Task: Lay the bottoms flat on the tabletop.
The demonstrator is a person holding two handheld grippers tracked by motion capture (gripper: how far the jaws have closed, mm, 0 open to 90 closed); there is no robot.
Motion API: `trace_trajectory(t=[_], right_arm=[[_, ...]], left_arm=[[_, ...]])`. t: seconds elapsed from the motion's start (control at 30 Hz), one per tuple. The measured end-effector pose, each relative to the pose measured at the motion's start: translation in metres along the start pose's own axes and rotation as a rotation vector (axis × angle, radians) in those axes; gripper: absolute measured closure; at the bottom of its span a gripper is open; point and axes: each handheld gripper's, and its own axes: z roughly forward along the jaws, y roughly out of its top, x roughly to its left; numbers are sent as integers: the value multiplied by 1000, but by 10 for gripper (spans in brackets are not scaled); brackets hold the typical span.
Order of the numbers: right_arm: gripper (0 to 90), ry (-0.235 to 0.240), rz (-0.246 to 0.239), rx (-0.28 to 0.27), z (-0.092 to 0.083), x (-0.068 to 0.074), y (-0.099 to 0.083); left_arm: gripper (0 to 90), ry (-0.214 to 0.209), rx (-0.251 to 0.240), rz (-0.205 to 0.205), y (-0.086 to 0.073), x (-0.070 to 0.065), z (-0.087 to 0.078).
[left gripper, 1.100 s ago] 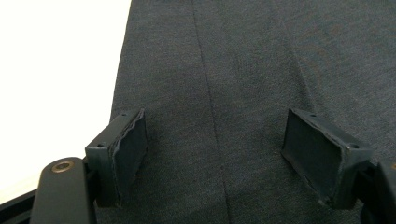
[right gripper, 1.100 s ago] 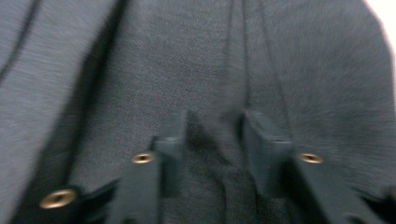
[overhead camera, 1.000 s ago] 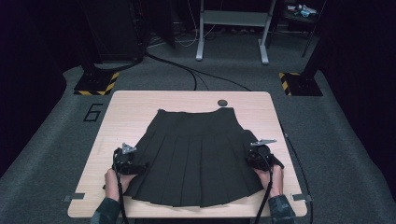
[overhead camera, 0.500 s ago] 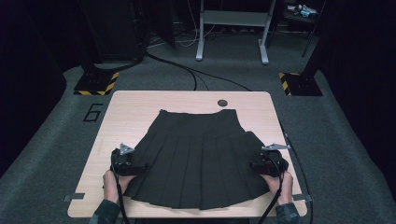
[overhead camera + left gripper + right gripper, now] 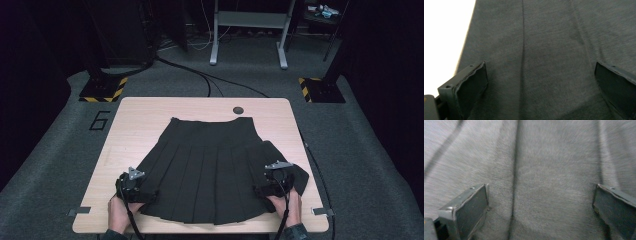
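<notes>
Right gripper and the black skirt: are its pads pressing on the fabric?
Apart. In the right gripper view, the right gripper has just been opening; its jaws stand wide, and the skirt lies flat between them, unpinched.

Light wooden counter (image 5: 145, 120) with a dark round grommet (image 5: 238, 110) near its far edge. Grey carpet (image 5: 60, 165) around, marked "6" (image 5: 99, 120) at left. Beyond: black cables (image 5: 200, 80), hazard-striped bases (image 5: 102, 89), grey metal stand (image 5: 248, 35).
</notes>
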Motion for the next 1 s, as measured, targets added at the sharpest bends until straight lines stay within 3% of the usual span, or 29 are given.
trace_trajectory(t=[0.03,0.3,0.6,1.0], right_arm=[[0,-13,-17,4,5,0,-1],[0,-11,-9,-78,12,-1,-1],[0,-6,-12,-84,28,-12,22],[0,-12,-7,-53,52,-27,62]], left_arm=[[0,3,-3,-6,0,-1,0],[0,0,-8,-7,4,1,4],[0,2,-7,-9,19,10,17],[0,-3,16,-6,54,32,45]])
